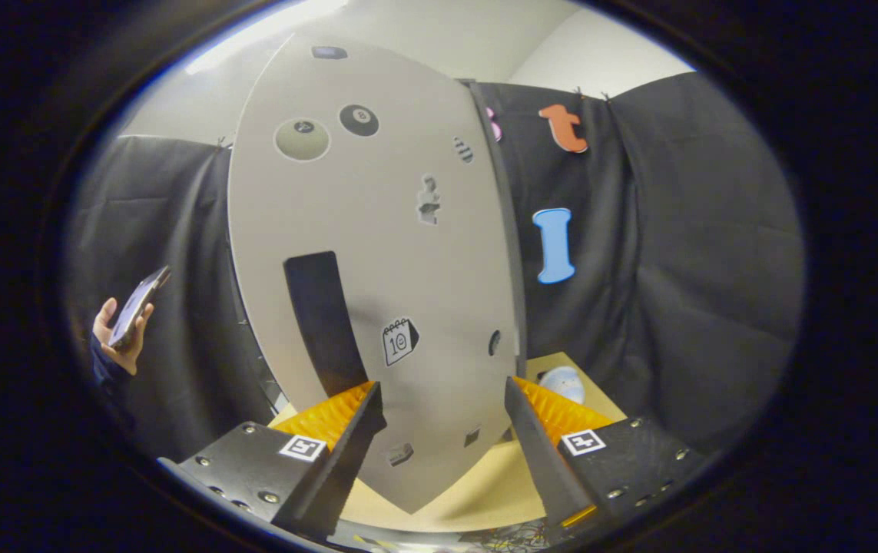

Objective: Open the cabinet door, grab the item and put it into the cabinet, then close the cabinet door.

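Note:
The grey cabinet door (377, 230) stands close ahead of my fingers, covered with several small stickers. A black vertical handle strip (322, 319) runs down its lower left, just above my left fingertip. My gripper (442, 388) is open, the door face showing between its fingers and nothing held. A small round pale item (564, 382) lies on the tan tabletop (477, 491), just beyond my right finger and right of the door's dark edge (511, 253). I cannot tell whether the door is ajar.
A person's hand holding a phone (135, 311) is at the left, beside the cabinet. Black cloth walls the booth behind and on both sides. The tabletop reaches past the cabinet's right side, where the item lies.

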`<action>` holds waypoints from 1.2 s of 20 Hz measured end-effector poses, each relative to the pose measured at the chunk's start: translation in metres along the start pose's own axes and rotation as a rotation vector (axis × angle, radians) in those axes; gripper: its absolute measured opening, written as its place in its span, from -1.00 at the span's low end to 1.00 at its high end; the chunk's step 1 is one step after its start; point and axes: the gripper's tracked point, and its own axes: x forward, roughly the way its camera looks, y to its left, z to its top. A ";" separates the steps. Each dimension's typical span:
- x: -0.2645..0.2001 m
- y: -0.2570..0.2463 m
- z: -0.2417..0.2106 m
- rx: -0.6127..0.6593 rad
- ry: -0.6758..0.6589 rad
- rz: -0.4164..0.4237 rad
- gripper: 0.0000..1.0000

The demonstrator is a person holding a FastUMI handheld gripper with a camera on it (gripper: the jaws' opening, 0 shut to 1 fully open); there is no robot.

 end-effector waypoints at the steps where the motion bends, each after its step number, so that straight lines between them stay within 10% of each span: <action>1: 0.009 0.007 -0.001 -0.012 0.003 0.016 0.92; 24: 0.128 0.062 0.008 -0.071 -0.017 0.135 0.95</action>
